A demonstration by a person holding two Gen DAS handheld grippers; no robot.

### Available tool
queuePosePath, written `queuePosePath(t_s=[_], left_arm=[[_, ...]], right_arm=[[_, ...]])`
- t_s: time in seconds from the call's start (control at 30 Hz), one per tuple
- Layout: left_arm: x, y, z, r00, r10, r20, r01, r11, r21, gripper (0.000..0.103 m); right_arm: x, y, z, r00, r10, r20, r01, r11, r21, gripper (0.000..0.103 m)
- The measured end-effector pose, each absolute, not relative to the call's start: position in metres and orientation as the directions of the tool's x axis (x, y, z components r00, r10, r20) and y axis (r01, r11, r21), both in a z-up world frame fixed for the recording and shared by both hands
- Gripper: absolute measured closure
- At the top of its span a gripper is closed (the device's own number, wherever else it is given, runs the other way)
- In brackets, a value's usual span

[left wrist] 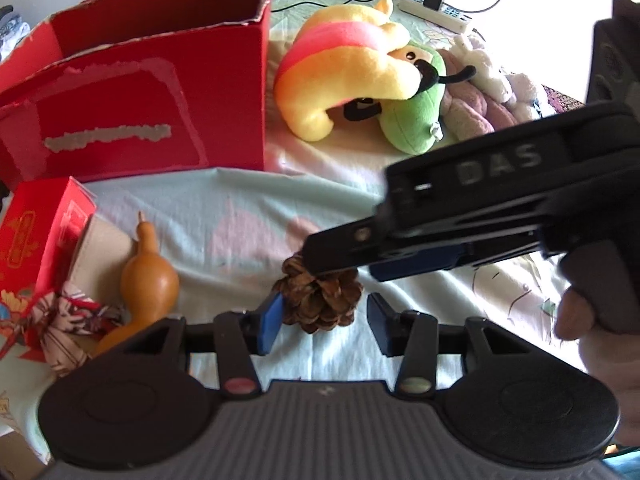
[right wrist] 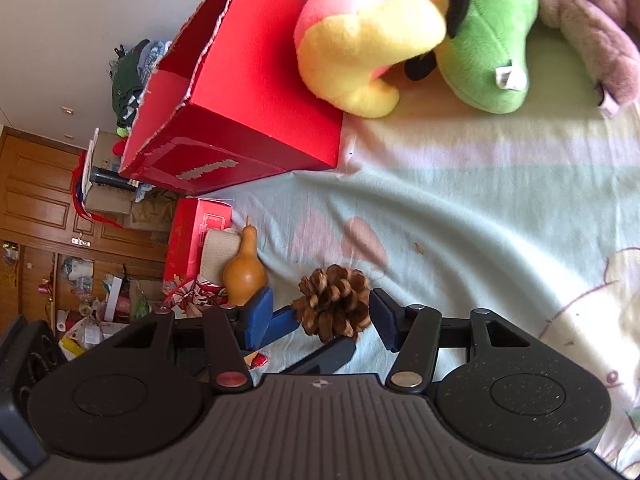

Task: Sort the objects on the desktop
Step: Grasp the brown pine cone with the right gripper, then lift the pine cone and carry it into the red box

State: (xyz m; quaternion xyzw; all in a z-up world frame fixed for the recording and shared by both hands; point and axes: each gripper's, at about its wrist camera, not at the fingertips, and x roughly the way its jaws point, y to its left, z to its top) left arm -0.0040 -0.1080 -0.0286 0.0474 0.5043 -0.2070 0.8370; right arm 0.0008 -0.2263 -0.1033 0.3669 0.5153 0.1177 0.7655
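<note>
A brown pine cone (left wrist: 320, 300) (right wrist: 334, 306) lies on the pale patterned sheet (left wrist: 248, 216). My left gripper (left wrist: 324, 322) straddles it, open, with its blue pads on either side and a small gap showing on the right. My right gripper (left wrist: 344, 268) reaches in from the right over the cone's top, held by a hand (left wrist: 576, 312). In the right wrist view, the right gripper (right wrist: 322, 318) is open around the same cone, and the left gripper's fingers (right wrist: 286, 320) cross below it. An orange gourd (left wrist: 148, 276) (right wrist: 244, 276) lies to the left.
A large open red box (left wrist: 160, 92) (right wrist: 248, 100) stands behind on the left. A small red carton (left wrist: 36, 232) and a patterned cloth bundle (left wrist: 76, 316) sit beside the gourd. Plush toys (left wrist: 352, 76) (right wrist: 488, 40) are piled at the back, near a power strip (left wrist: 436, 12).
</note>
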Motion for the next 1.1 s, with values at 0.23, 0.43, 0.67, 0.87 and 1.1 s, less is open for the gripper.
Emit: queuePosePath(t_s=[0.23,0.43,0.67,0.87,1.1], left_arm=[[-0.002,-0.113,-0.038,0.391,-0.298,-0.871,0.409,0.904,-0.126,0.056],[0.002,-0.111,-0.039,0.390,-0.306,-0.868,0.402,0.905,-0.138,0.057],[-0.001,-0.132,-0.038,0.376,-0.325,-0.868,0.437,0.888,-0.143,0.061],[-0.003,-0.161,-0.018,0.372,-0.387,-0.844,0.522,0.839,-0.155,0.061],[0.019,-0.185,0.045,0.441,-0.458,-0.772,0.609,0.784,-0.117,0.061]], right_arm=[[0.006,-0.225,-0.113,0.410,0.551,-0.727,0.204,0.721,0.662,0.048],[0.005,-0.234,-0.117,0.399,0.560,-0.726,0.223,0.709,0.669,0.057],[-0.009,-0.256,-0.117,0.408,0.554,-0.726,0.272,0.686,0.675,0.059],[-0.033,-0.289,-0.096,0.479,0.517,-0.710,0.322,0.649,0.690,0.060],[-0.029,-0.310,-0.024,0.606,0.414,-0.679,0.269,0.698,0.664,0.060]])
